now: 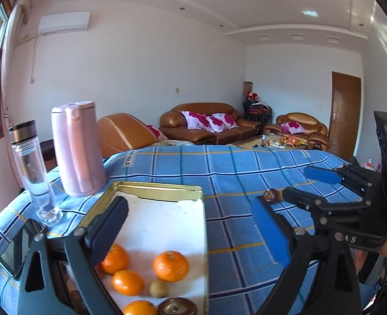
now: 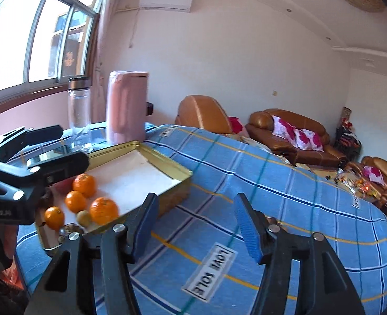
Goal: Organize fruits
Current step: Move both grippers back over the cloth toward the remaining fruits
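We see a table under a blue plaid cloth (image 1: 246, 173), and on its left part a shallow gold-rimmed tin tray (image 1: 154, 187) lined in white. The fruits lie gathered at the tray's near end: four oranges, the largest orange (image 1: 170, 265) to the right, a small brownish-green kiwi (image 1: 158, 288) just beside it, and a dark brown wrinkled fruit (image 1: 177, 306) at the near edge. The far half of the tray is bare white lining.

Our left gripper (image 1: 190, 232) hangs above the tray's near end, its fingers spread wide with nothing between them; the left finger (image 1: 106, 232) sits over the tray's left rim, the right one over the cloth. Our right gripper (image 2: 196, 232) is to the right of the tray, above bare cloth, its blue-padded fingers (image 2: 247, 227) parted and holding nothing. In the left wrist view, the right gripper's fingers reach in from the right edge, and a small dark round object (image 1: 270, 195) lies on the cloth close to them; we cannot tell what it is.

Beyond the tray's far left corner stand a pink electric kettle (image 1: 77, 149) and, to its left, a clear glass bottle (image 1: 33, 173) with a metal cap. A printed label reading LOVE SOLE (image 2: 211, 271) shows on the cloth near the right gripper. Far behind the table are brown leather sofas (image 1: 209, 122) with floral cushions.
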